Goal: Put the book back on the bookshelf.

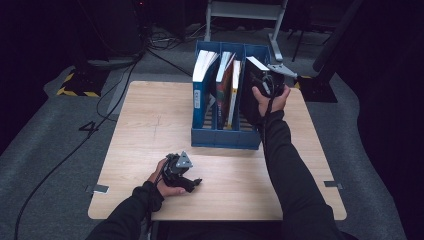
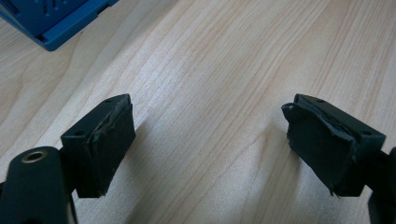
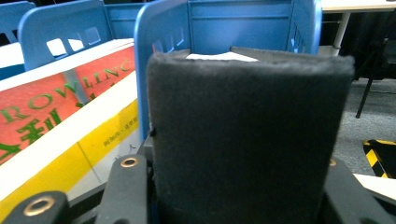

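A blue three-slot file rack (image 1: 225, 140) stands at the far middle of the wooden table (image 1: 150, 125). My right gripper (image 1: 267, 82) is shut on the spine of a thick black book (image 1: 250, 92), which stands upright in the rack's right slot with its top above the dividers. In the right gripper view the book's black spine (image 3: 243, 135) sits between the jaws, next to a blue divider (image 3: 163, 46). My left gripper (image 1: 192, 184) lies low on the table near the front edge. Its pads (image 2: 112, 135) stand wide apart over bare wood, so it is open.
A blue-spined book (image 1: 202, 82) fills the left slot. A red book (image 3: 56, 107) and a yellow-and-white one (image 1: 233, 92) stand in the middle slot. A rack corner (image 2: 51, 18) lies ahead of the left gripper. Grey carpet, cables and a table frame surround the table.
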The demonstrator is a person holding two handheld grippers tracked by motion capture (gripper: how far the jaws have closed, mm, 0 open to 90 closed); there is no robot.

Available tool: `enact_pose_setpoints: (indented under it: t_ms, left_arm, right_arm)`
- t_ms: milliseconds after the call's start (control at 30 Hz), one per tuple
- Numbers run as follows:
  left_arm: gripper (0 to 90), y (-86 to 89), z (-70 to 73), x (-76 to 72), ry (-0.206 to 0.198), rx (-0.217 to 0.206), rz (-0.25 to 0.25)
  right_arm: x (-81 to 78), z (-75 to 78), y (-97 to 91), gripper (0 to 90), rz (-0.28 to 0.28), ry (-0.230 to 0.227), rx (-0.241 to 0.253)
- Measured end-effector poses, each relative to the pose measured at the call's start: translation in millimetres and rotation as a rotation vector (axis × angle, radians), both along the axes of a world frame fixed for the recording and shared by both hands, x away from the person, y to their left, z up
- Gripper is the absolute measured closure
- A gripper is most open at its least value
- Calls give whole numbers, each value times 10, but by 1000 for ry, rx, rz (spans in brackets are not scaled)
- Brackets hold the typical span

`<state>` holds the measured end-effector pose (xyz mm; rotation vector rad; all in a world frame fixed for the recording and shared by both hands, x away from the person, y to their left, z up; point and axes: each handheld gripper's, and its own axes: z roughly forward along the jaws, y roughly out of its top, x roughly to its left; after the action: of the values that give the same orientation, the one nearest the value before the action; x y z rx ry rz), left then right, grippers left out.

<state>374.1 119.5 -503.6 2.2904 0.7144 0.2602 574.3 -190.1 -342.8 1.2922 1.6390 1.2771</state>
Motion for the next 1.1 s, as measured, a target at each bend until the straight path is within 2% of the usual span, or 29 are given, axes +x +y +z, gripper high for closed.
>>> enact_pose_setpoints:
  t_ms: [233, 533, 667, 1100]
  left_arm:
    - [156, 0, 0, 1, 0, 0, -1]
    - [156, -2, -1, 1, -1, -1, -1]
    - [156, -4, 0, 4, 0, 1, -2]
    - [156, -4, 1, 4, -2, 2, -2]
  right_arm:
    - [35, -101, 20, 530, -10, -6, 6]
    - [37, -182, 39, 528, -15, 4, -6]
    - [39, -243, 39, 527, -17, 14, 3]
    - [-14, -247, -7, 522, 4, 40, -16]
